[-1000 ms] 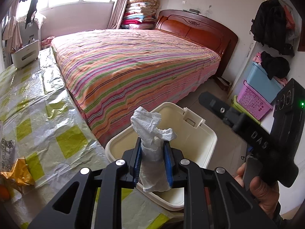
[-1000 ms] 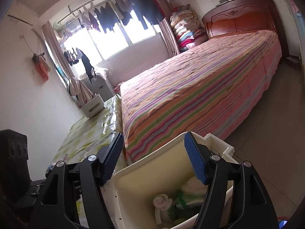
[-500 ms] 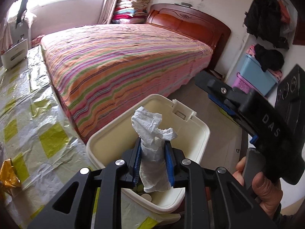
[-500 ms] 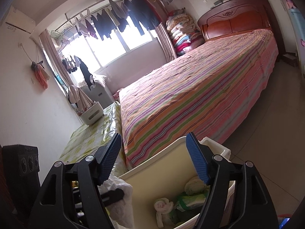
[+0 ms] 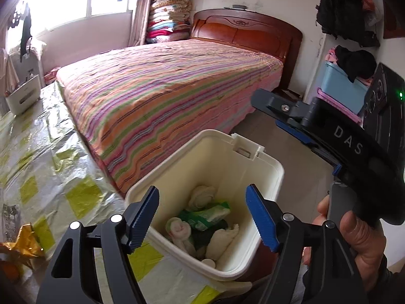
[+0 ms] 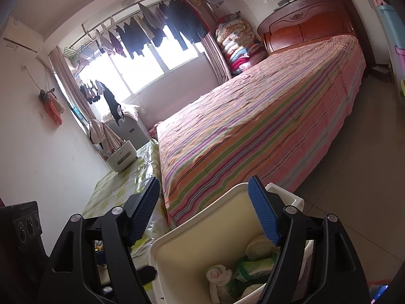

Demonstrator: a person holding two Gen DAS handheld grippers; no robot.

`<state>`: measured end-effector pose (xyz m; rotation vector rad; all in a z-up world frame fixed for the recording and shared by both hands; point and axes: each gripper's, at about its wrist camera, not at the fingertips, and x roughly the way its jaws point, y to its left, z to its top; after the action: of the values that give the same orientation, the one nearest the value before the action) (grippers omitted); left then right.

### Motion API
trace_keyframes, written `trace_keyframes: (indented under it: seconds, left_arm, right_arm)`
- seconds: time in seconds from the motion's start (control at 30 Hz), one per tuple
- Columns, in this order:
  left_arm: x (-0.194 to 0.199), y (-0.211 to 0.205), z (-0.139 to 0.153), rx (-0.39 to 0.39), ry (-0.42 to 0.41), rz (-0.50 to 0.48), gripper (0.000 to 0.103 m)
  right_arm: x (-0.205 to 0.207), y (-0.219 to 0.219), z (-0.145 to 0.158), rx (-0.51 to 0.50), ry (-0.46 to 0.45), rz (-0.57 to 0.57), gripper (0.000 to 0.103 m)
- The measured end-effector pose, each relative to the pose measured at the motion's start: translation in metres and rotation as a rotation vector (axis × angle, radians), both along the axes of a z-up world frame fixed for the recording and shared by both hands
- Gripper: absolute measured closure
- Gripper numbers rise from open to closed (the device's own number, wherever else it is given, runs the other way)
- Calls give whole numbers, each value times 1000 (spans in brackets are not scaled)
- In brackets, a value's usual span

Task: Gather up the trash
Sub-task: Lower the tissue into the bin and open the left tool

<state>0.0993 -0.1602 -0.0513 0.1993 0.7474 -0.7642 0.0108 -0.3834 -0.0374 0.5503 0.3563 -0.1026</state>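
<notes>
Crumpled white tissue wads (image 5: 222, 238) and a green wrapper (image 5: 206, 215) were seen piled in the cream bin (image 5: 268, 174); left gripper (image 5: 202, 217) and right gripper (image 6: 203, 212) were both held wide open, empty.

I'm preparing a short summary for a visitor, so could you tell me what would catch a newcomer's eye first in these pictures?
The big striped bed fills the middle of the room. In front of it, the cream trash bin stands open beside the table, with rolled tissues and a green wrapper inside. The left gripper hangs open and empty above it.
</notes>
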Motion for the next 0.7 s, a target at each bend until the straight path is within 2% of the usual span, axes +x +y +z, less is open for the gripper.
trace_keyframes:
  seconds: [0.3, 0.37, 0.7]
  left_arm:
    - [-4, 45, 19, 14, -98, 81, 34]
    - [-6, 60, 24, 9, -117, 106, 34]
    - [-11, 127, 32, 32, -148, 211, 34]
  right_arm:
    - [11, 25, 2, -15, -1, 63, 26]
    - [14, 35, 3, -23, -3, 87, 19]
    - [30, 91, 7, -48, -17, 226, 15]
